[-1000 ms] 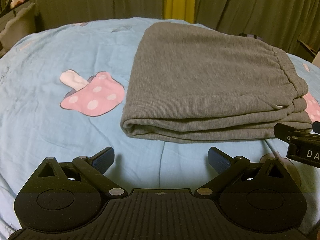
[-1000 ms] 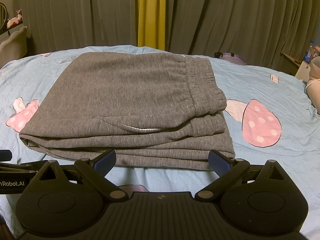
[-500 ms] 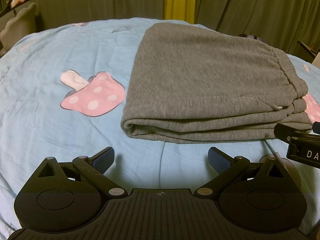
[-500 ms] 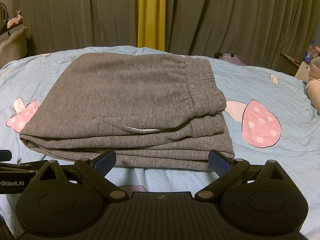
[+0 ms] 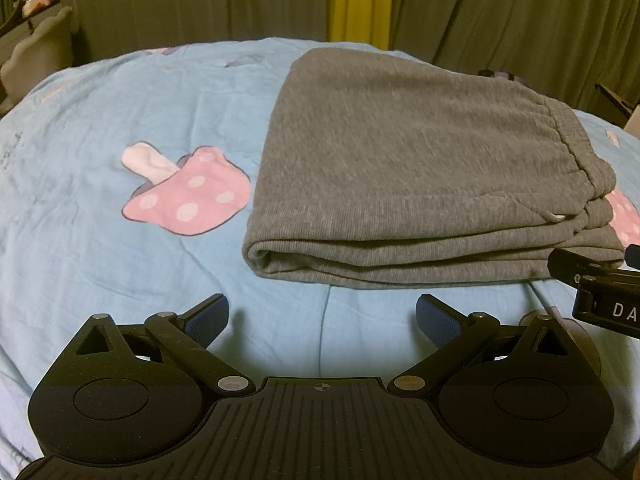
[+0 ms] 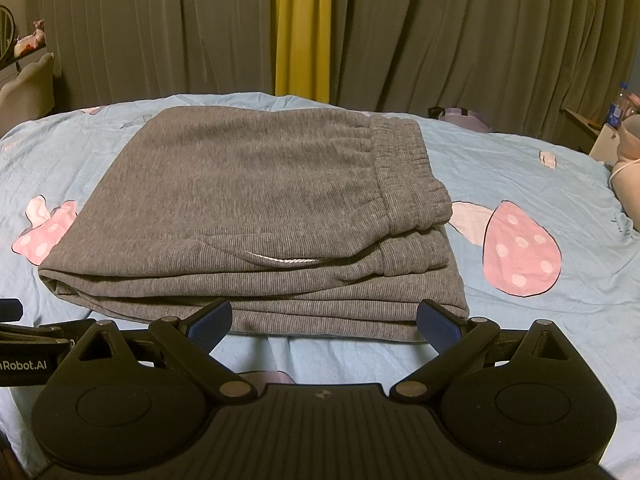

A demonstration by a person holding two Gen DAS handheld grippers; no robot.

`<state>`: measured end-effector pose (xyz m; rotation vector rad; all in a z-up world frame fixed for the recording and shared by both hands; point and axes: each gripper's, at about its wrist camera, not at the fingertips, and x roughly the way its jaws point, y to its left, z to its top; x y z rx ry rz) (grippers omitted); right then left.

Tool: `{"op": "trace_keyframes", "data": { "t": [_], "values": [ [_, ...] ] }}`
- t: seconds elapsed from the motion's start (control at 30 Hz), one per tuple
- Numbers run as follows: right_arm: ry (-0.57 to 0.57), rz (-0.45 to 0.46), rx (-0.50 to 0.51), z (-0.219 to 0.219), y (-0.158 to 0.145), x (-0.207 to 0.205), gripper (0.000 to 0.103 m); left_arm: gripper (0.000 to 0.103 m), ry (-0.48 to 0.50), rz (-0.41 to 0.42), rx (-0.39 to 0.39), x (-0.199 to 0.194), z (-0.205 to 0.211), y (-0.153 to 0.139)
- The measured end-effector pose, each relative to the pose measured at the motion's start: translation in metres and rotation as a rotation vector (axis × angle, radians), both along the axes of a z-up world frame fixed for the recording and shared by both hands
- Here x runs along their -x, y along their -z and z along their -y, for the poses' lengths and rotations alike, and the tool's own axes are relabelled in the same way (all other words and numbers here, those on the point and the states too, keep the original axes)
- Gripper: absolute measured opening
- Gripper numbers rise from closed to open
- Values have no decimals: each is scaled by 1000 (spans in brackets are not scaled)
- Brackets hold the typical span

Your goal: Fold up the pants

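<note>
Grey knit pants lie folded in a flat stack on the light blue bed cover, waistband at the right, folded edge at the left. They also show in the right wrist view, with a white drawstring peeking out at the front. My left gripper is open and empty, just short of the stack's near left corner. My right gripper is open and empty, its blue pads at the stack's near edge. The right gripper's side shows in the left wrist view.
The bed cover has pink mushroom prints left and right of the pants. Grey curtains with a yellow strip hang behind the bed. A bottle and clutter stand at the far right.
</note>
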<state>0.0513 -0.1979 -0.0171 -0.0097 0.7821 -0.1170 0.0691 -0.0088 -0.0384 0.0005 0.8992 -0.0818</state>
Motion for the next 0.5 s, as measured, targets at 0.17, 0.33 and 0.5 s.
{"op": "trace_keyframes", "data": {
  "t": [0.17,0.33,0.5],
  "values": [
    [0,0,1,0,0,0,99,102,1,5,-4,1,1,-1],
    [1,1,2,0,0,0,99,102,5,7,-2,0,1,-2],
    [1,1,2,0,0,0,99,102,-2,23,18,2,-1,-4]
  ]
}}
